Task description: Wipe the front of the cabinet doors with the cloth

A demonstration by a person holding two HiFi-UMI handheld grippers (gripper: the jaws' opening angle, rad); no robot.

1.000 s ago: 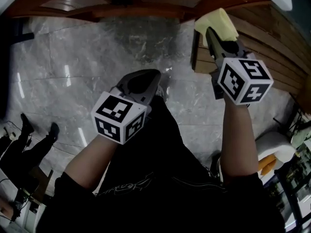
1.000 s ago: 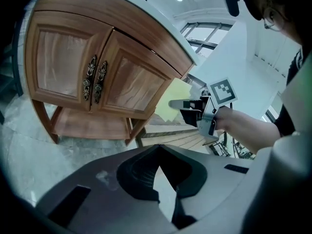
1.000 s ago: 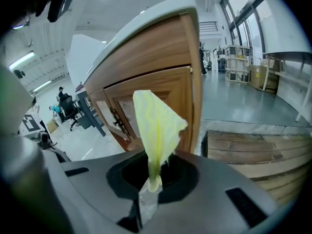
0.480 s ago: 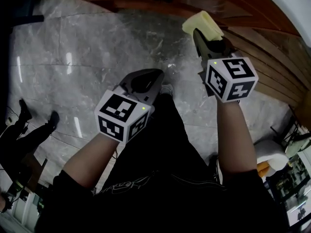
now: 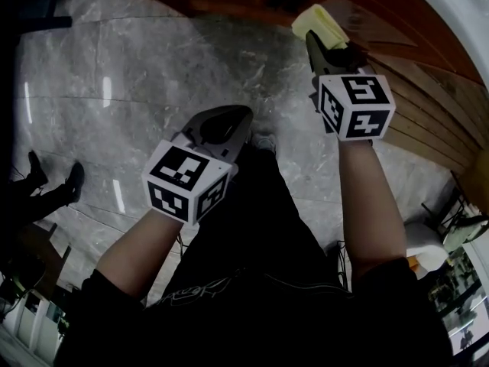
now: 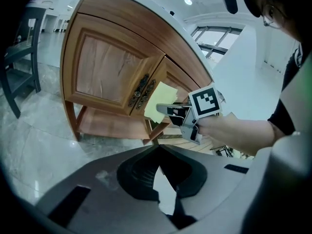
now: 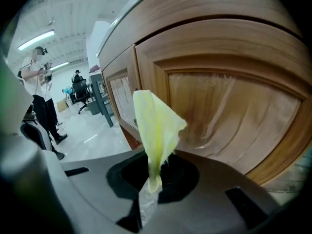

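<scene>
Leftward and farther in went the right gripper (image 5: pixel 327 48), its jaws clamped on the yellow cloth (image 5: pixel 319 23), which stood close to the cabinet door (image 7: pixel 229 106). Nearer, the left gripper (image 5: pixel 220 127) hung with jaws together, empty.

Open-plan office hall. Polished grey marble floor (image 5: pixel 153 67); in the right gripper view, office chair (image 7: pixel 79 88) at nine o'clock, ceiling strip light (image 7: pixel 36 39) at ten o'clock.
</scene>
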